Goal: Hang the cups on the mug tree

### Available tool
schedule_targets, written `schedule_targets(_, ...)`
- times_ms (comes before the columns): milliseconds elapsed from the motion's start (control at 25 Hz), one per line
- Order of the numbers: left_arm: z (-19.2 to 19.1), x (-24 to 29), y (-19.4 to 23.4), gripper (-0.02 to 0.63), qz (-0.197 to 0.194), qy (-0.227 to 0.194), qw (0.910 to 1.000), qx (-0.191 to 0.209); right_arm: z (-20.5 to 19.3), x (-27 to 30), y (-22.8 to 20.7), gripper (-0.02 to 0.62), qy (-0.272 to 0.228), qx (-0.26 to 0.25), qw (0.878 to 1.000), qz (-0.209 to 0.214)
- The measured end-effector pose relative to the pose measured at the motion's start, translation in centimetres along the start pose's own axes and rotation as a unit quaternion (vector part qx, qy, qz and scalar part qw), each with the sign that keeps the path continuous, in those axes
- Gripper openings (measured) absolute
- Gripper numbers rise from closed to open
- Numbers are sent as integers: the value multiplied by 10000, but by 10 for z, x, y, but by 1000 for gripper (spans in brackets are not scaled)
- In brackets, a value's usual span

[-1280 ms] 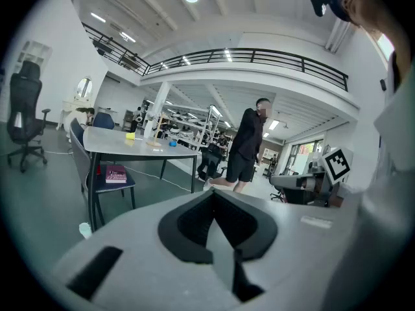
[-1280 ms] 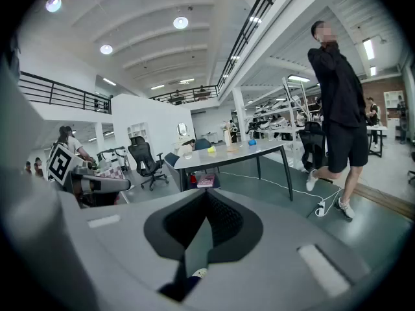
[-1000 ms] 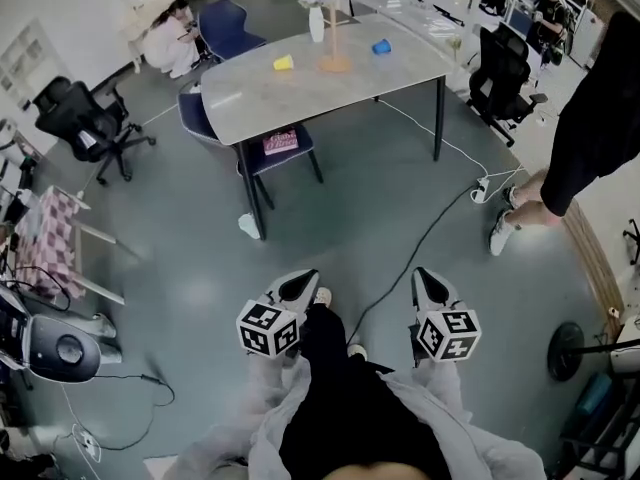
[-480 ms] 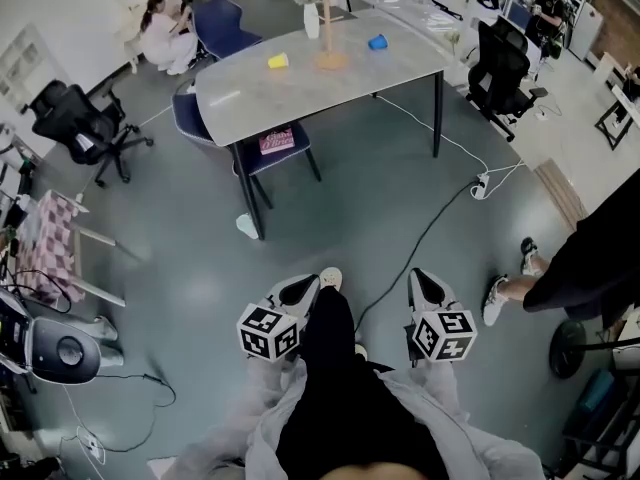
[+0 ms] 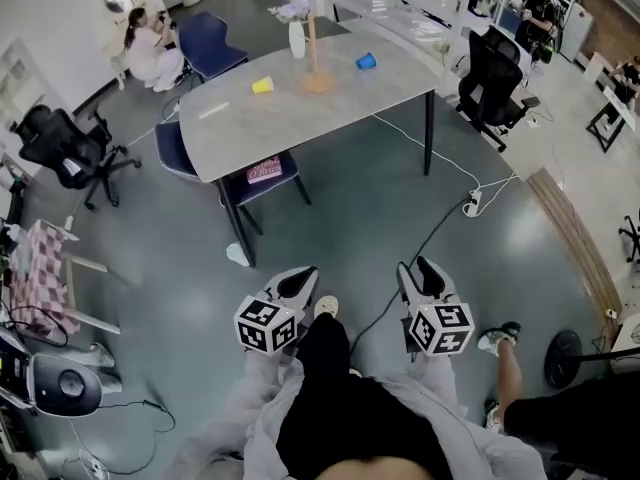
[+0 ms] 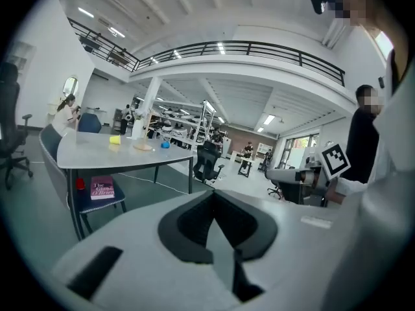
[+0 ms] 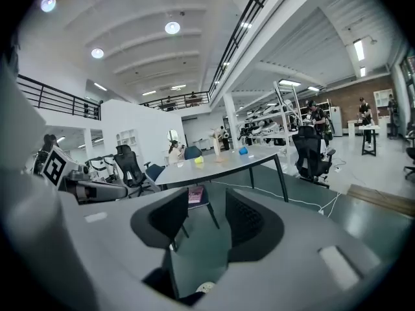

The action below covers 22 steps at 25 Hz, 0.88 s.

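Observation:
The grey table [image 5: 300, 113] stands far ahead across the floor. On it are a yellow cup [image 5: 262, 85], a blue cup [image 5: 367, 61] and the wooden mug tree [image 5: 315, 76] between them. Both grippers are held low in front of my body, well short of the table. My left gripper [image 5: 300, 282] is shut and empty, its pads meeting. My right gripper [image 5: 418, 271] has just been opening and stands open with nothing between its fingers. The right gripper view shows the yellow cup [image 7: 199, 160], the mug tree [image 7: 216, 149] and the blue cup [image 7: 242, 151]. The left gripper view shows the table [image 6: 123, 155] ahead at the left.
A white vase [image 5: 296, 40] stands by the mug tree. A blue chair with a pink book [image 5: 264, 170] is tucked under the table's near side. A cable [image 5: 440, 223] runs across the floor. Black office chairs [image 5: 492, 68] flank the table. A person's leg [image 5: 505, 353] is at the lower right.
I have moved forward toward the table with both grippers. The right gripper's jaws have parted. The bystander on the right has shifted to the lower right corner.

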State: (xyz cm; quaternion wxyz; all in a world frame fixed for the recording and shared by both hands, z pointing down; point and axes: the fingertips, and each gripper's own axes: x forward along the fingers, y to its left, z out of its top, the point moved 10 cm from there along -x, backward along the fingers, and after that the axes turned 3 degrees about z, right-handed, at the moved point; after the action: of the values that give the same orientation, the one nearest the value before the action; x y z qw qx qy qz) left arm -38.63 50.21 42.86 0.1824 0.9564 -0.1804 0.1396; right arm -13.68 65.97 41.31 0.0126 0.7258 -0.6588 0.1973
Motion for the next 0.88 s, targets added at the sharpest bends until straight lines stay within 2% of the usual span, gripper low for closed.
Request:
schedule_targets(160,33,33,28,6,-28,-25,9999,100,26,34,-16,230,-151,41,9998,-109)
schedule_targets(880,110,117,169,6,-63,66,9999,67,83,195,-35,236,-114,105,9995,-267)
